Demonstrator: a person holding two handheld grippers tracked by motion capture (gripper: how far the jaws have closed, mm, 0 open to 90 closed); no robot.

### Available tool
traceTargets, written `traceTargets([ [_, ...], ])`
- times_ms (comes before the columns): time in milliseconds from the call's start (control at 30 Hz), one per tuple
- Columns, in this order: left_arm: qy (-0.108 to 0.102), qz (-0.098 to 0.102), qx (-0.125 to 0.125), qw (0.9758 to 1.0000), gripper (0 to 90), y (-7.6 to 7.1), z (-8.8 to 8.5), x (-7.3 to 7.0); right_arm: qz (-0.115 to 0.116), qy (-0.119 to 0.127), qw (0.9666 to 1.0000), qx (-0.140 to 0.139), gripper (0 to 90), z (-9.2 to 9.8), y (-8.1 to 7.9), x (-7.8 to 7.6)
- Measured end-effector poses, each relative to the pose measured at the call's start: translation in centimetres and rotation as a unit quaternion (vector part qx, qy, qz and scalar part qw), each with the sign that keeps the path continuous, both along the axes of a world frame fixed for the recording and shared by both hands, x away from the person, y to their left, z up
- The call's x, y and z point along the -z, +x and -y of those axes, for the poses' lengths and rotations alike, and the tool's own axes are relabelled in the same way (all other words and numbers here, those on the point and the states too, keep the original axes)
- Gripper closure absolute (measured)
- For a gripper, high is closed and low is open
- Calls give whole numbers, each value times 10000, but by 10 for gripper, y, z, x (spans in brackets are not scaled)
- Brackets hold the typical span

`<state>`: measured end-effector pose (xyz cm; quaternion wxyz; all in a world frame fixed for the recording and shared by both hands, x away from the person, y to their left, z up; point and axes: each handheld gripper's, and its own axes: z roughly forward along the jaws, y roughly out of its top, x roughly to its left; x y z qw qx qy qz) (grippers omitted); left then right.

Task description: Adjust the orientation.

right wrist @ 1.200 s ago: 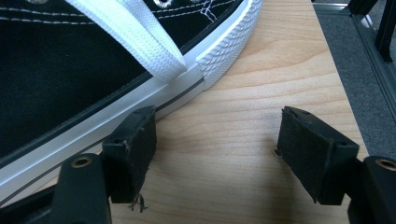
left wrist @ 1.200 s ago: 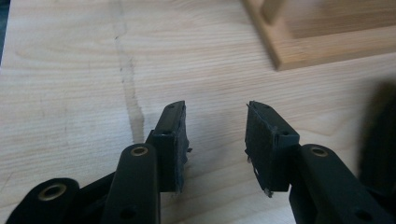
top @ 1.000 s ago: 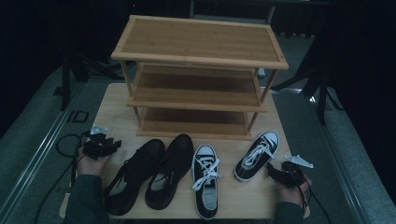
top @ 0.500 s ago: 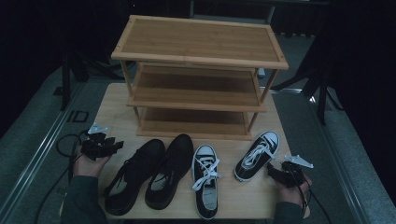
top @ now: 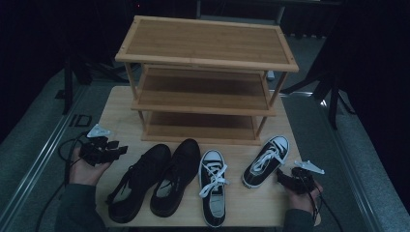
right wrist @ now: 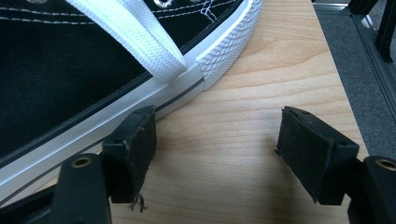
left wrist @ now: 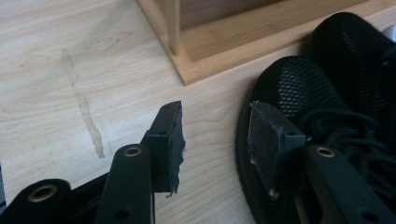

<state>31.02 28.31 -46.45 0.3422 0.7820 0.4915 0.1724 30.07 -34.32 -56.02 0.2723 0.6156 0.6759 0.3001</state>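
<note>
Shoes, 4 in a row, sit on the worktop (top: 116, 121) at 6 o'clock from the rack (top: 205, 79): black shoe (top: 138, 181) nearest the left claw (top: 121, 149), whose jaws have just been opening and hold nothing; sneaker (top: 266, 161) just beside the gaping, unladen right claw (top: 279, 175).

Two black tools: left tool (top: 117, 150) and right tool (top: 279, 176), each topped by a grey three-cornered plate, trailing black cable; frayed pads (left wrist: 173, 135), brass-ringed screw holes; dark grey-green sleeves (top: 80, 210).

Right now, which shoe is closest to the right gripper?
The black-and-white sneaker at the far right of the row, angled toward the shelf; it sits beside the right gripper.
</note>
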Motion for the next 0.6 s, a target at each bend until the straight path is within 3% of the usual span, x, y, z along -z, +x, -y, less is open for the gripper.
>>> traceTargets([
  [300,303,-77,245,9992,539,-10,9,-14,0,0,10000,0,280,0,0,0],
  [600,303,-208,483,9982,527,-17,6,-18,0,1,10000,0,280,0,0,0],
])
